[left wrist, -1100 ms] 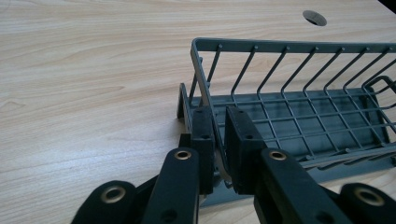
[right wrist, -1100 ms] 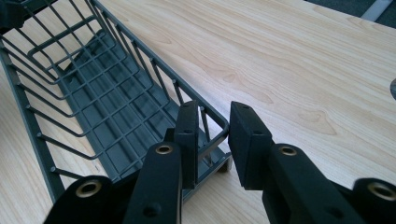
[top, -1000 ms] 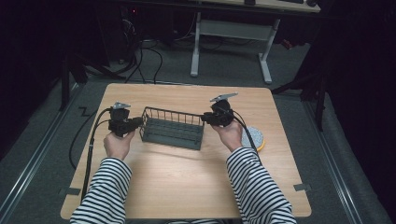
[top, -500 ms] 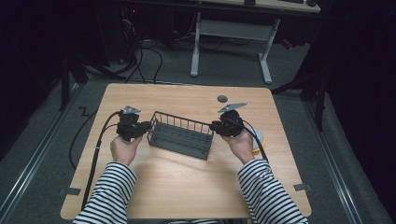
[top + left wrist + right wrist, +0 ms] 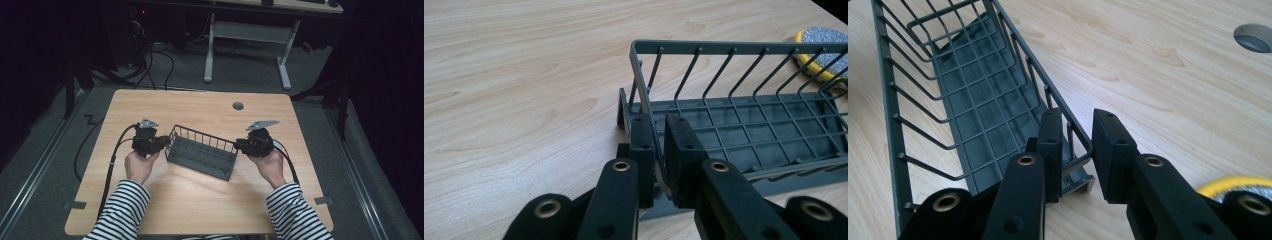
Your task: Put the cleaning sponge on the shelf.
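The bench is seen under both claws, its round hole lying beyond the right claw. The rack, a grey wire basket, is held slantwise between the two claws, its long sides running from one to the other. Its left end wall is pinched by the left claw: in the left gripper view the jaws of that claw are pressed on the upright end wire from both sides, with the rack stretching away ahead and to the right. The opposite end is taken by the right claw; the corner wire of the rack is seen between its jaws, the left pad against the wire and a narrow gap beside the right pad. A yellow-edged sponge lies on the bench just right of the right claw, below its wrist.
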`<state>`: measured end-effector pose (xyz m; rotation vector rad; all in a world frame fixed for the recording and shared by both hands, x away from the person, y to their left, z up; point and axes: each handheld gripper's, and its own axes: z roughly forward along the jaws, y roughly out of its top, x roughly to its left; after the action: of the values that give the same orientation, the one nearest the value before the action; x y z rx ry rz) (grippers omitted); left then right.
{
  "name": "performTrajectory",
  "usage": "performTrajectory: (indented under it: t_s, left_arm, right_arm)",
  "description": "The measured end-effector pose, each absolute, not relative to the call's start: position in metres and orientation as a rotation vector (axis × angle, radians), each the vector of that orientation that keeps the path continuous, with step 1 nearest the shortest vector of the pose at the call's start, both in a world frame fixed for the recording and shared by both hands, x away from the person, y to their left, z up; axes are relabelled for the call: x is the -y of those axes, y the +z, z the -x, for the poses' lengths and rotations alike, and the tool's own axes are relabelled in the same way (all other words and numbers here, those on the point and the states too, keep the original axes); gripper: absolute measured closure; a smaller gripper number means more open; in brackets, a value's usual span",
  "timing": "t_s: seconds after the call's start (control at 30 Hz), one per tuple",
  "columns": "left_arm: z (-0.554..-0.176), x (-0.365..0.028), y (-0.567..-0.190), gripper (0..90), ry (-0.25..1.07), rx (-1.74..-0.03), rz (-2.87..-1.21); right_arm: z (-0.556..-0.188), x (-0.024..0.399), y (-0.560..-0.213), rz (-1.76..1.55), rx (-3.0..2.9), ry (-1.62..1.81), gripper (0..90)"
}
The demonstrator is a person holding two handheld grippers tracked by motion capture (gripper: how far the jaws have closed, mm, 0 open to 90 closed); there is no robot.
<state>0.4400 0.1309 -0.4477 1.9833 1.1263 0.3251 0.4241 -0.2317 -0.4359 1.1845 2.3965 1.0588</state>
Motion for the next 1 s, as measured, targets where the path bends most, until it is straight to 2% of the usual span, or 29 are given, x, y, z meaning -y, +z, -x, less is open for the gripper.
performTrajectory:
  t_s: [0.3, 0.43, 0.53, 0.67, 0.8, 1.0]
  left_arm:
    - [-0.433, -0.127, -0.448, 82.5, 0.323, -1.098, -1.998]
    - [-0.433, -0.126, -0.448, 82.4, 0.330, -1.097, -1.995]
    - [-0.432, -0.127, -0.448, 81.0, 0.333, -1.095, -1.994]
    - [-0.432, -0.133, -0.446, 62.0, 0.343, -1.112, -1.956]
    - [-0.427, -0.141, -0.445, 47.2, 0.354, -1.123, -1.912]
    - [-0.417, -0.152, -0.438, 39.7, 0.384, -1.094, -1.879]
  right_arm:
    - [-0.413, 0.240, -0.437, -1.199, -2.395, 1.088, 74.2]
    - [-0.412, 0.240, -0.437, -1.205, -2.386, 1.077, 69.7]
    - [-0.412, 0.239, -0.436, -1.224, -2.377, 1.087, 62.0]
    - [-0.409, 0.243, -0.430, -1.239, -2.329, 1.122, 52.8]
    - [-0.407, 0.252, -0.424, -1.267, -2.273, 1.163, 49.6]
    - [-0.401, 0.266, -0.416, -1.284, -2.196, 1.185, 48.1]
